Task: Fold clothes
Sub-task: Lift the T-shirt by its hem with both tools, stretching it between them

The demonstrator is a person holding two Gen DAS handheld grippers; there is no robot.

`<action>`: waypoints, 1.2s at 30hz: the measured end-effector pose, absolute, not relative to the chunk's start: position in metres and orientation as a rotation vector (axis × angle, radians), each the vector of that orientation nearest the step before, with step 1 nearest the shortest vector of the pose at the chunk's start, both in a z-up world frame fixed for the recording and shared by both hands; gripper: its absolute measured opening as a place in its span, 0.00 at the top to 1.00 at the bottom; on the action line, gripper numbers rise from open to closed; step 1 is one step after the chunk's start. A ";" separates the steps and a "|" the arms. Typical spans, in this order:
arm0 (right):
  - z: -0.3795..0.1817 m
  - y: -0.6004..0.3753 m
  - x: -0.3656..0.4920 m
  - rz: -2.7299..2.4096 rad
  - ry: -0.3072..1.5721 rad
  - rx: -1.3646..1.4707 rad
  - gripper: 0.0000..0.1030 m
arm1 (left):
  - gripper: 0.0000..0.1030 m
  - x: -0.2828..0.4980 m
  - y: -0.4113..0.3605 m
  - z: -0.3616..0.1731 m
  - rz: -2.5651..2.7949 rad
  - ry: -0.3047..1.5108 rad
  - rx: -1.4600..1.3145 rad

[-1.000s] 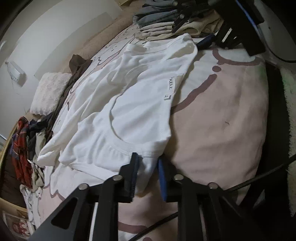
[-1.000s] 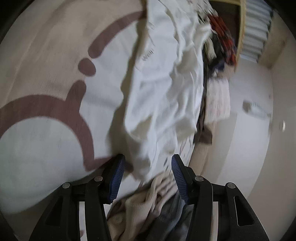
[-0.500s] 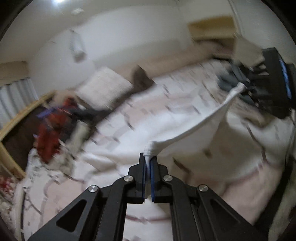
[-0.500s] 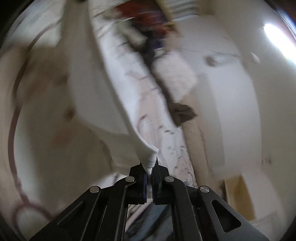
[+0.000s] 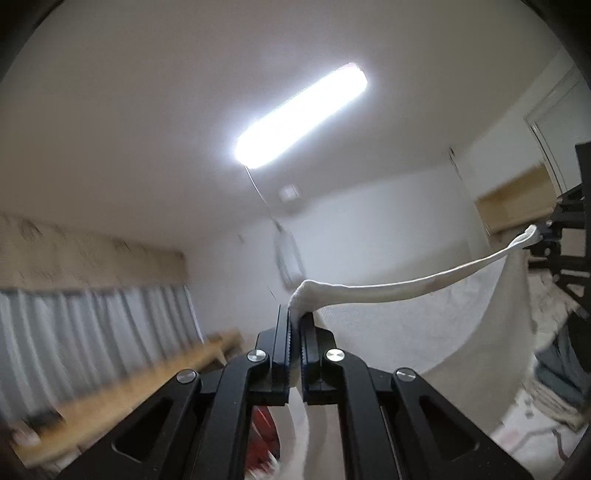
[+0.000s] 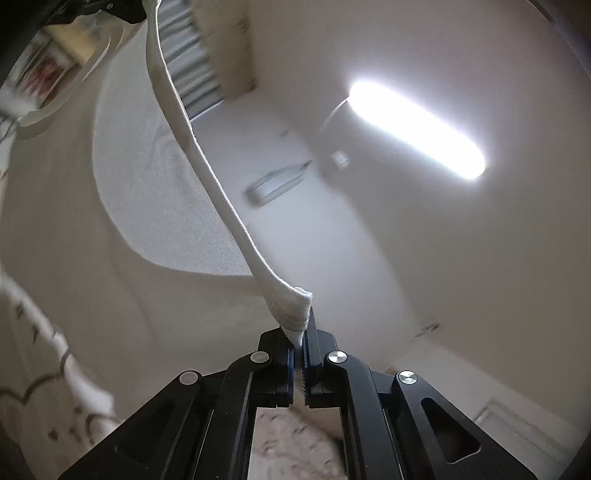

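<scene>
A white T-shirt (image 5: pixel 424 325) hangs in the air, stretched by its hem between both grippers. My left gripper (image 5: pixel 294 317) is shut on one corner of the hem. The hem runs as a taut band to the right gripper (image 5: pixel 546 234) at the right edge of the left wrist view. In the right wrist view my right gripper (image 6: pixel 299 336) is shut on the other corner of the white T-shirt (image 6: pixel 155 184), whose hem climbs to the left gripper (image 6: pixel 122 7) at the top left. The cloth sags below the hem. Both cameras tilt up toward the ceiling.
A long ceiling lamp (image 5: pixel 301 114) glows overhead, and an air conditioner (image 5: pixel 290 258) hangs on the wall. Grey curtains (image 5: pixel 92 332) and a wooden bed frame (image 5: pixel 110 398) are at the left. Folded clothes (image 5: pixel 554 373) lie low right on the patterned bedspread (image 6: pixel 40 384).
Both grippers shut on the shirt's hem corners and lifted it off the bed. The views swung from the bedspread up to the wall and ceiling, and the hem is now pulled tight.
</scene>
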State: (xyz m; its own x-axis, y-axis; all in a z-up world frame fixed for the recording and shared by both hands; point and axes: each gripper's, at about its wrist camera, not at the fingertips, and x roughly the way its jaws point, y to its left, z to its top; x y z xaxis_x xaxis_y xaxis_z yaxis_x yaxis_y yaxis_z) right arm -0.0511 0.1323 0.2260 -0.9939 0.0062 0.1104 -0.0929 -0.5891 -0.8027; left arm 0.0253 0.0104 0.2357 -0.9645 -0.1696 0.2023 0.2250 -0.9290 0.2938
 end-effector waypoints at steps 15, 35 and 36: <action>0.290 0.140 0.046 2.650 -1.517 0.212 0.97 | 0.92 0.093 0.019 0.248 -2.909 -0.665 -0.261; 0.024 0.116 -0.284 2.700 -1.470 -0.855 0.97 | 0.92 -0.259 0.028 -0.015 -2.865 -0.589 0.852; 0.013 0.120 -0.295 2.695 -1.455 -0.891 0.97 | 0.92 -0.272 0.029 -0.023 -2.855 -0.589 0.885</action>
